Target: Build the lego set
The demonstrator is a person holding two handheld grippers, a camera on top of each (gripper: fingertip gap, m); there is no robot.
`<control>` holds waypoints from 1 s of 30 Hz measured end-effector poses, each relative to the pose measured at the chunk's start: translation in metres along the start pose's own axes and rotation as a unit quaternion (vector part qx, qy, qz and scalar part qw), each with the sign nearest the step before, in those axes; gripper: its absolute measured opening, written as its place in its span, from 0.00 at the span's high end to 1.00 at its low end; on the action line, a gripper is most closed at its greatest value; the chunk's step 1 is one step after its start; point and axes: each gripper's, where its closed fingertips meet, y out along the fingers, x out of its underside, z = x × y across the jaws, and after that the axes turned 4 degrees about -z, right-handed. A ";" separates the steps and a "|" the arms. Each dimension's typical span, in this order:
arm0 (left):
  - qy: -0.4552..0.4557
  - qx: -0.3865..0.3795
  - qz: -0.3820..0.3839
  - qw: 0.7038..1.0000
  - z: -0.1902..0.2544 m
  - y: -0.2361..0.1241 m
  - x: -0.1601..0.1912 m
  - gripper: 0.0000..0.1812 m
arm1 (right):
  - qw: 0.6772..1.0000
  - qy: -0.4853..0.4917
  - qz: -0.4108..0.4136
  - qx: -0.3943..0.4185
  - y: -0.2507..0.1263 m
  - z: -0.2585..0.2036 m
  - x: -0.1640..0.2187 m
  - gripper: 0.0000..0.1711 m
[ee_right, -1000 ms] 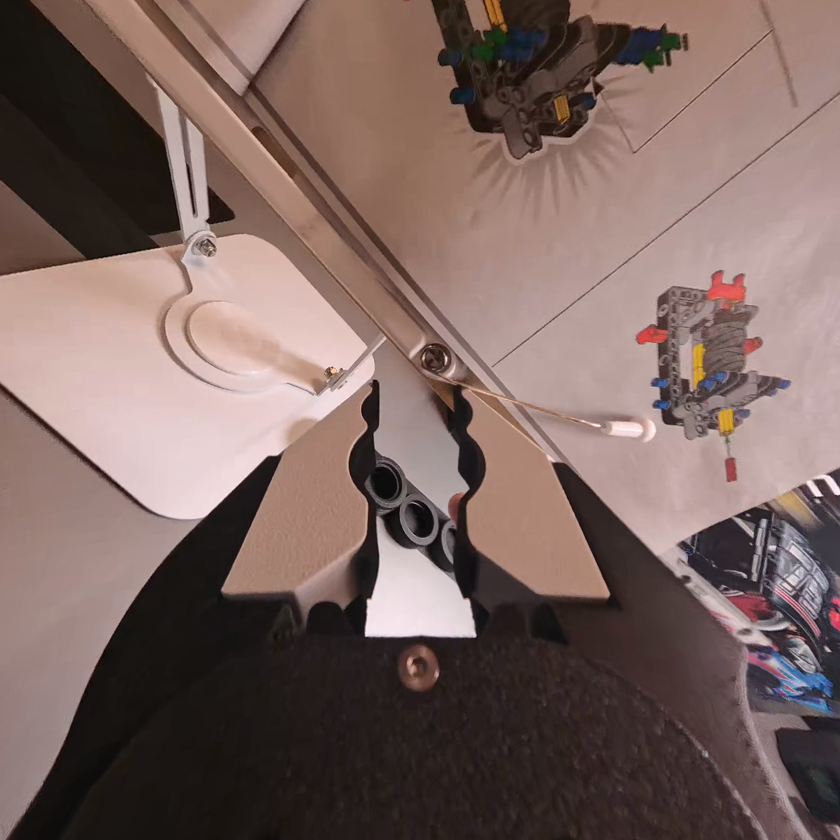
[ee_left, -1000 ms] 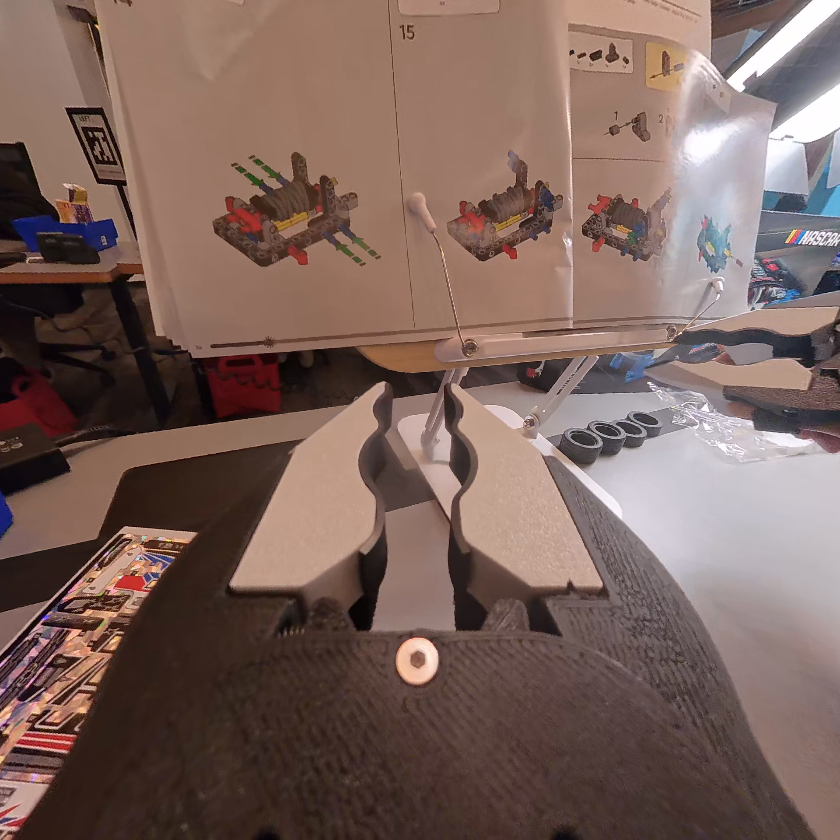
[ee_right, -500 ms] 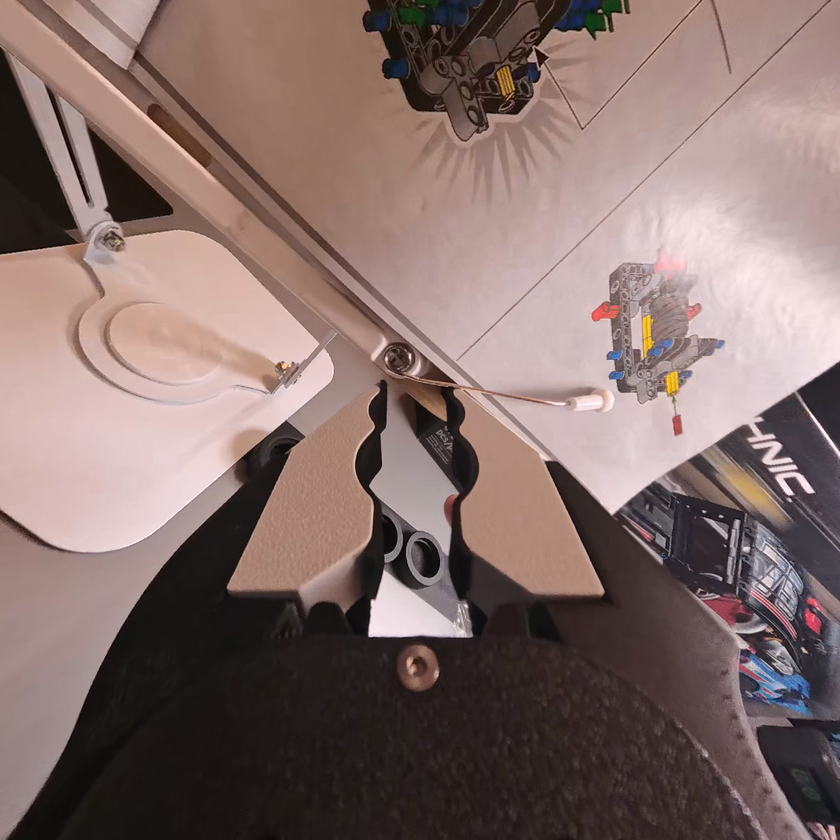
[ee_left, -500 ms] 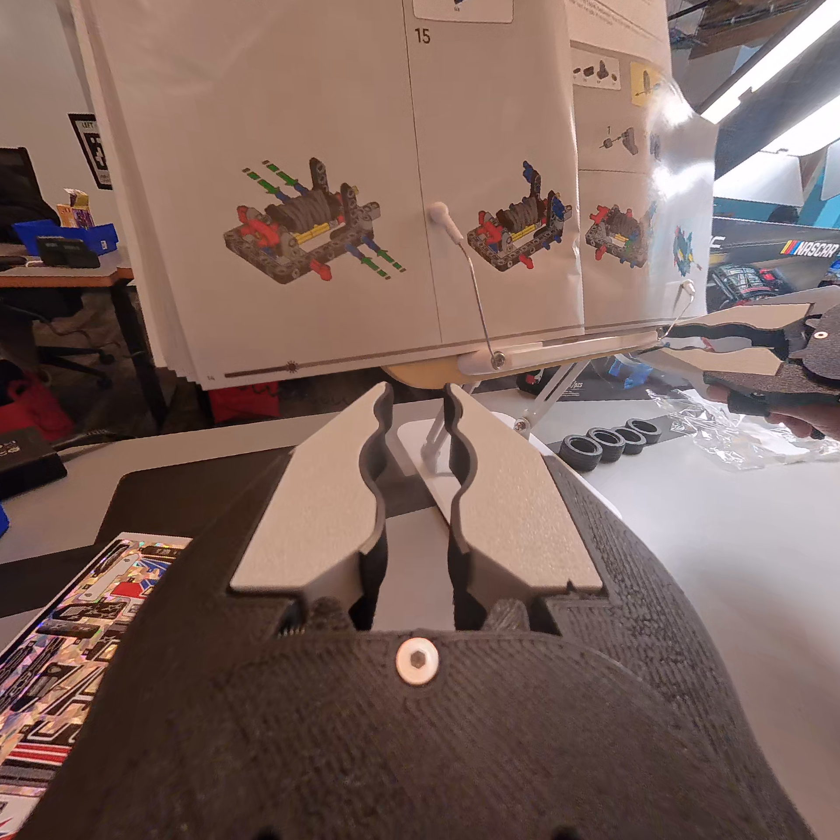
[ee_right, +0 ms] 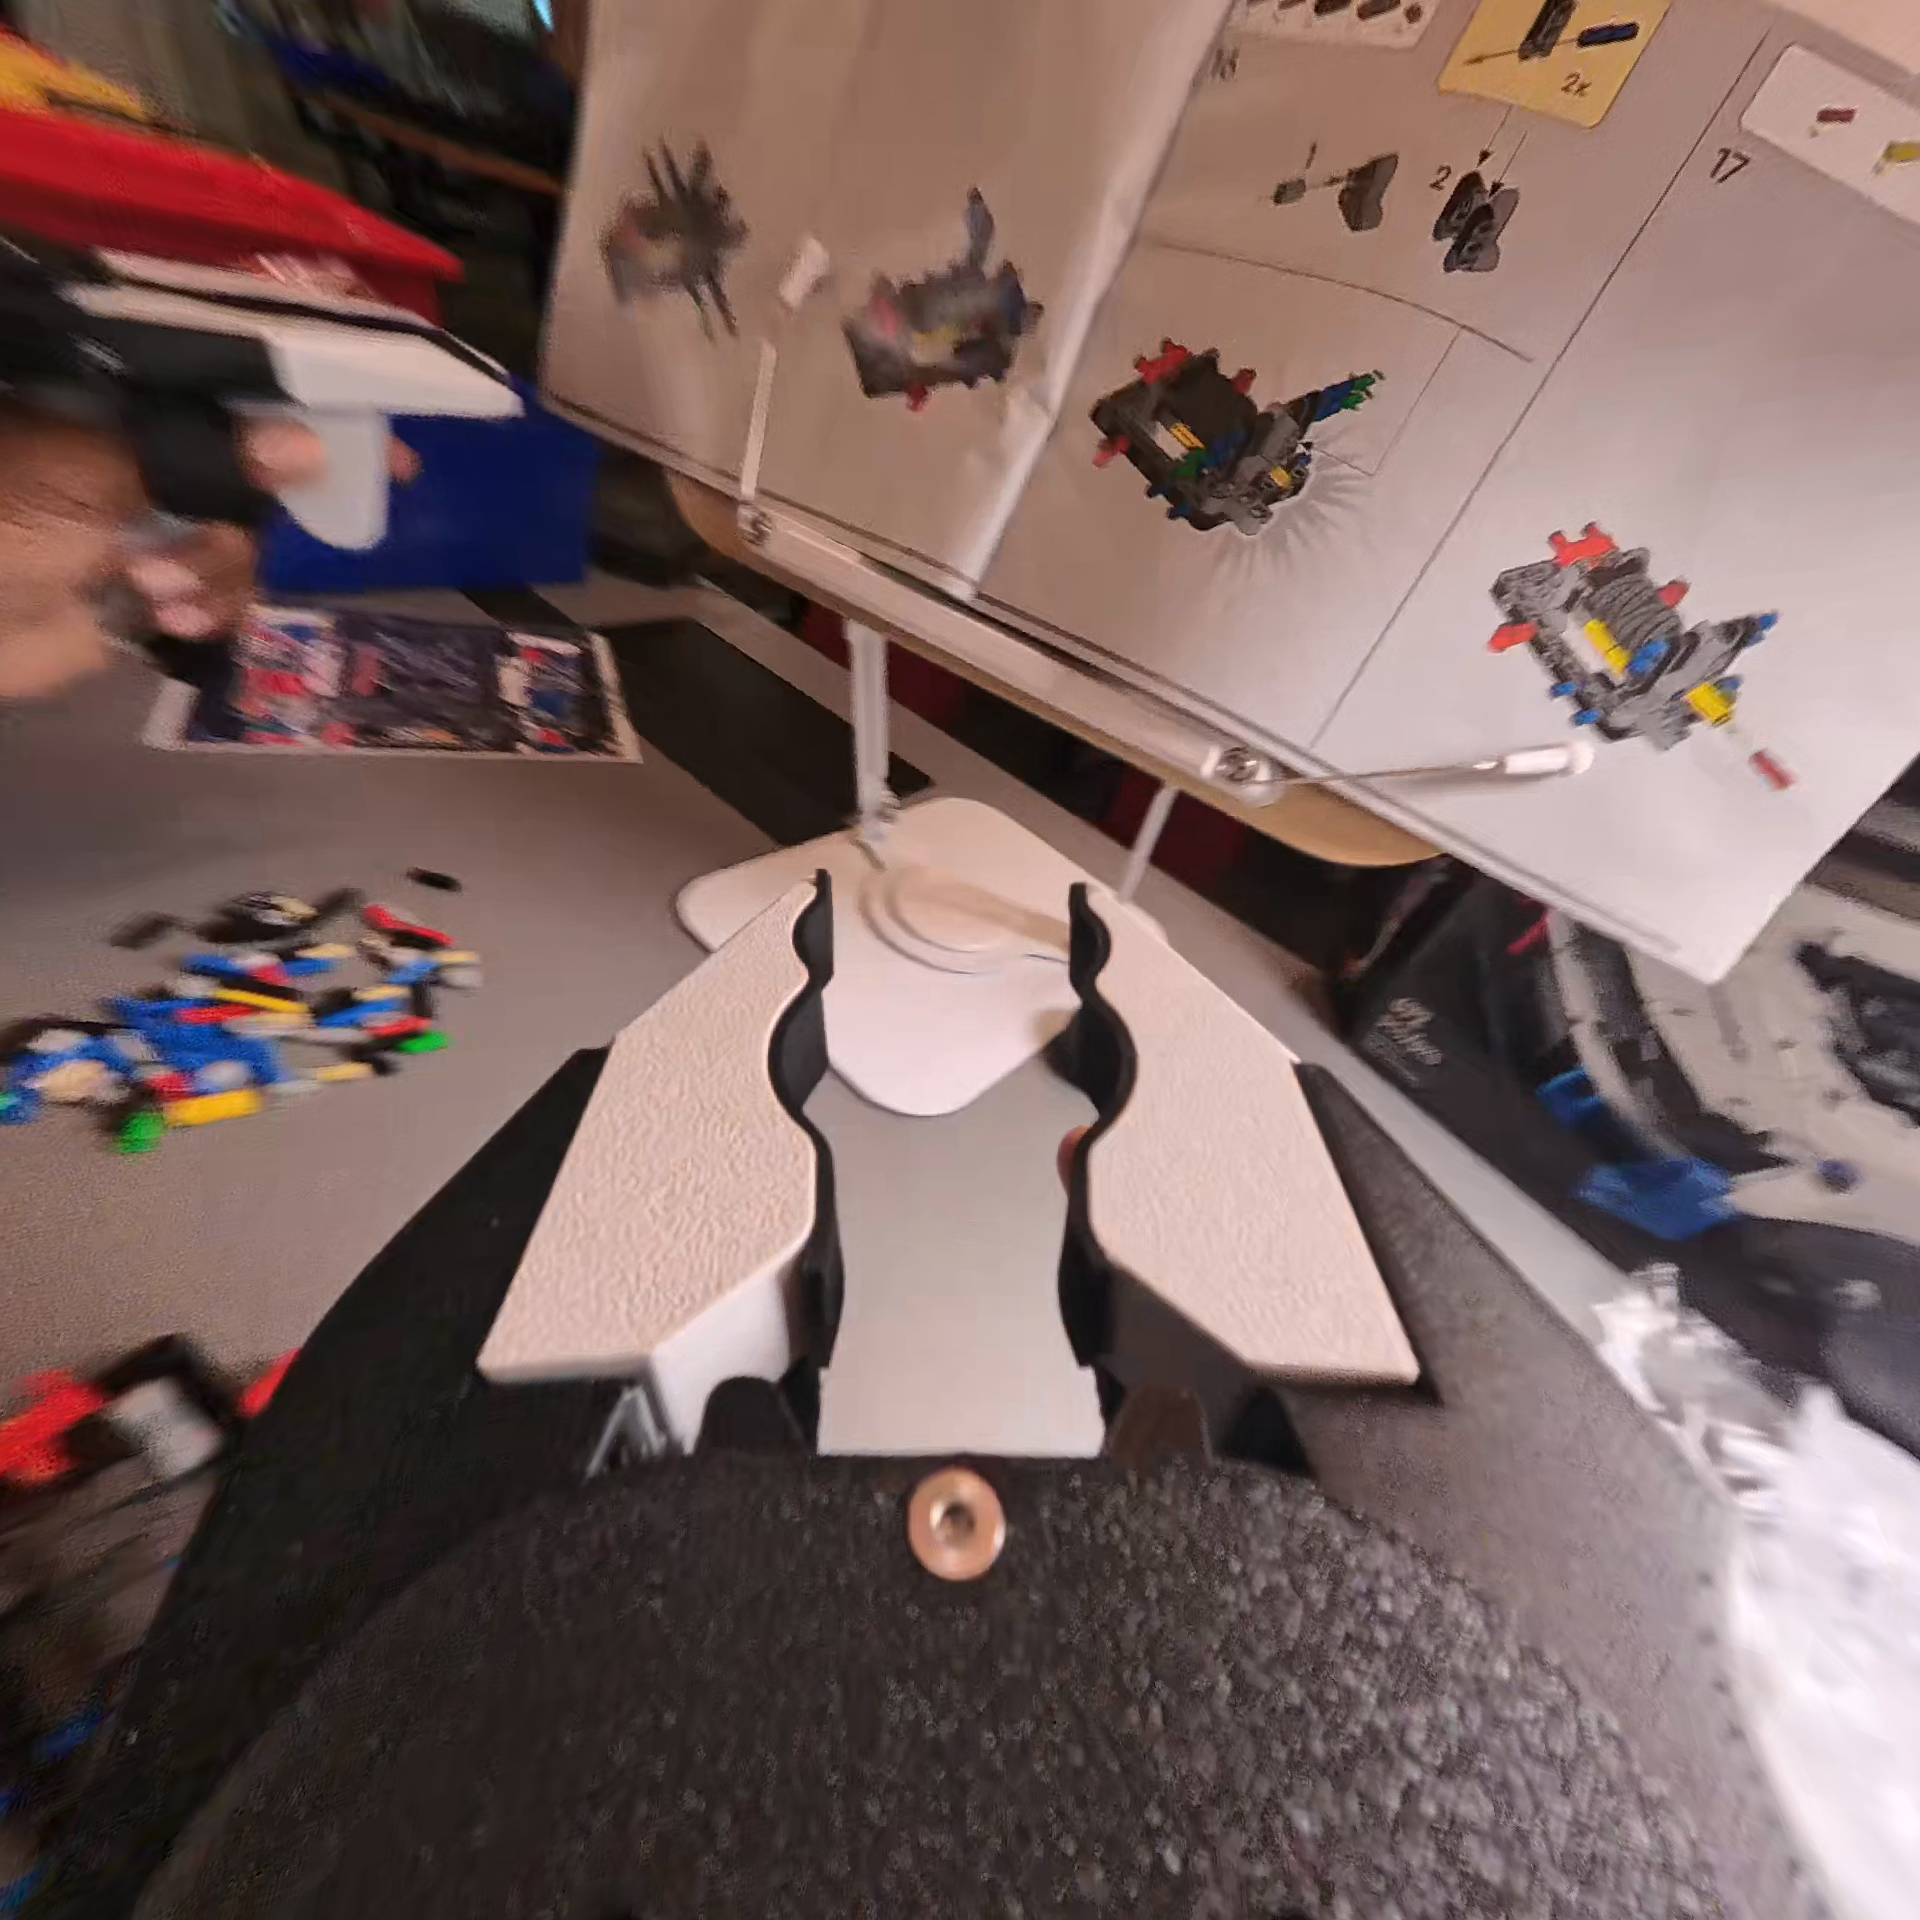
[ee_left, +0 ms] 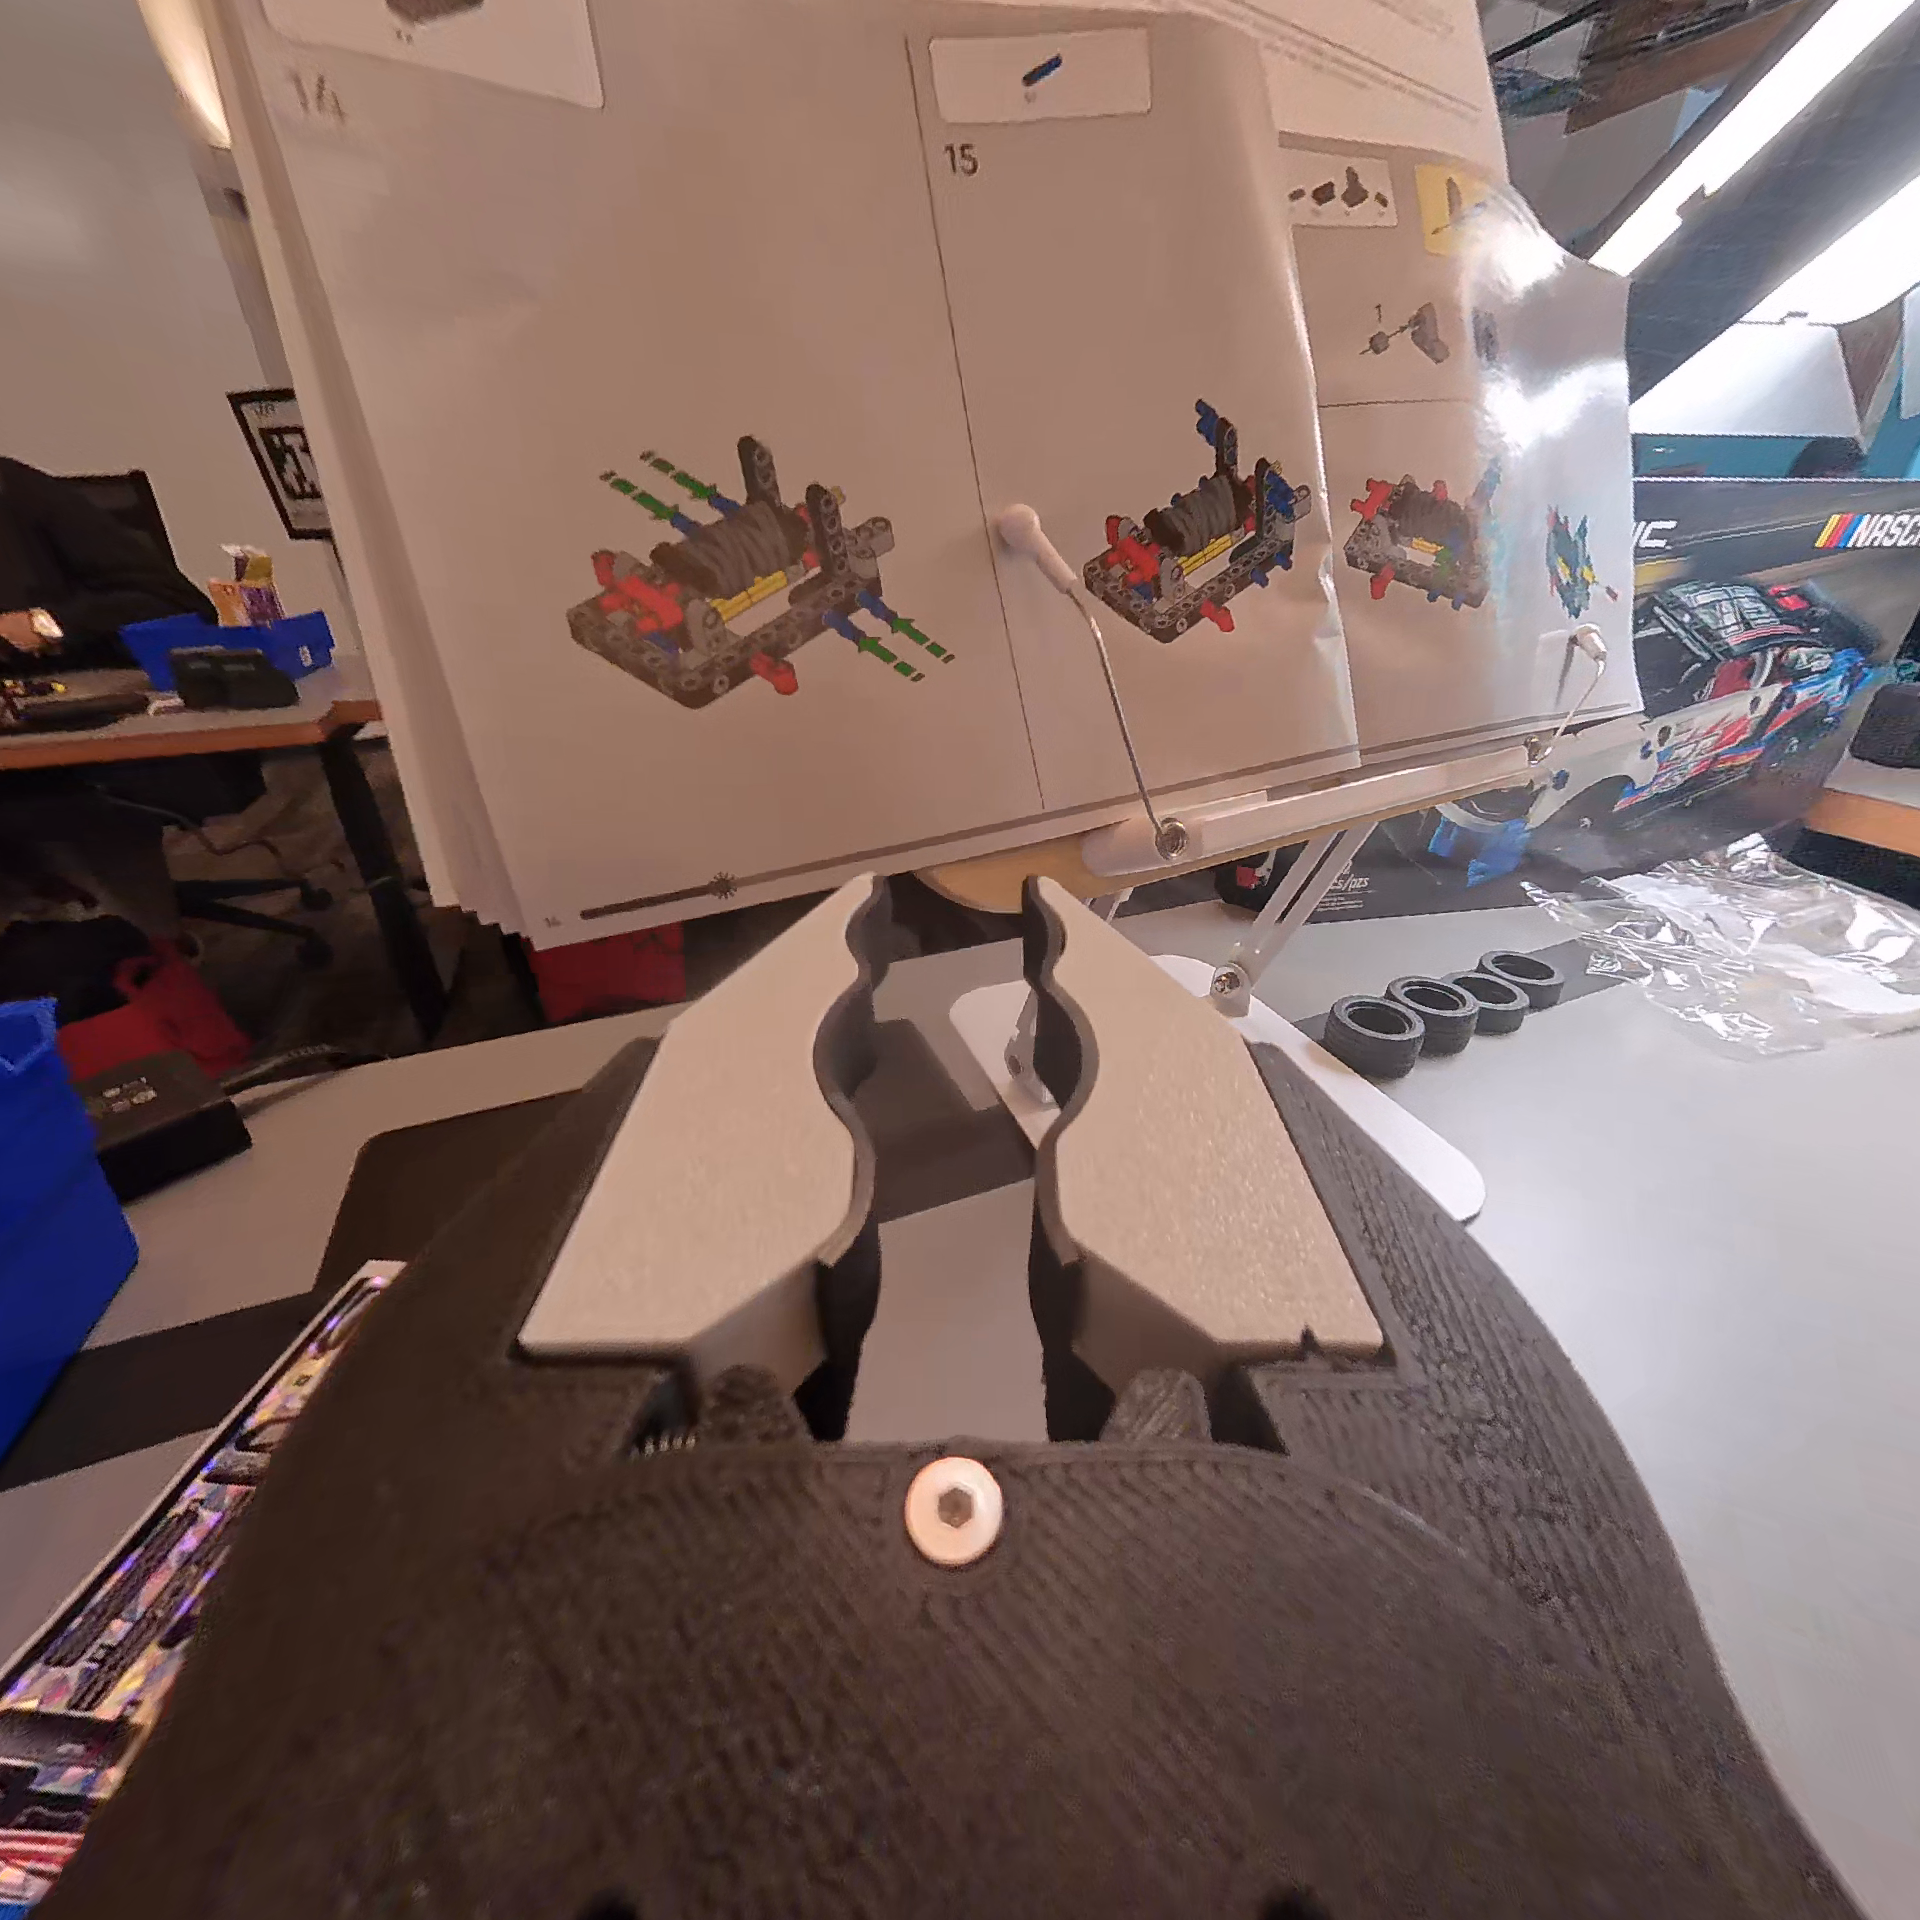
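The open instruction booklet [ee_left: 790,520] stands on a white stand, just beyond my left gripper [ee_left: 951,899], which is open by a narrow gap and empty. Several black tyres [ee_left: 1444,1013] sit in a row on the table to the right. In the right wrist view, my right gripper [ee_right: 948,891] is open wider and empty, above the stand's white base [ee_right: 935,1023]. The booklet [ee_right: 1299,312] is above it. A pile of loose coloured Lego pieces [ee_right: 239,1018] lies to the left. The left gripper [ee_right: 332,395] shows blurred at upper left.
A shiny sticker sheet [ee_left: 156,1558] lies at the near left, also seen in the right wrist view [ee_right: 416,681]. Crumpled clear plastic [ee_left: 1745,956] and the Lego box [ee_left: 1766,665] are at the right. A blue bin [ee_left: 42,1195] stands at the left edge. Some 25 cm of space lies between my two pairs of fingers.
My right gripper has pulled back from the booklet's page clip, turned upright and opened wider; it is gone from the left wrist view. My left gripper has moved closer to the booklet.
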 end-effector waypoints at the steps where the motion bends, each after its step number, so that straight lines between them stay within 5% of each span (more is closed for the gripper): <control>1: 0.007 0.000 0.003 1.000 0.002 -0.001 -0.001 0.87 | 0.999 0.033 0.015 -0.023 -0.014 -0.012 0.000 0.73; 8: 0.045 0.006 0.009 0.999 0.020 0.001 0.002 0.84 | 0.994 0.086 0.044 -0.055 -0.053 -0.047 0.048 0.71; 19: 0.040 0.021 -0.003 0.999 0.042 -0.004 0.001 0.72 | 0.988 0.123 0.077 -0.046 -0.056 -0.042 0.047 0.66; 30: 0.012 0.023 -0.035 0.999 0.059 -0.080 0.034 0.66 | 0.987 0.133 0.077 -0.039 -0.058 -0.034 0.051 0.67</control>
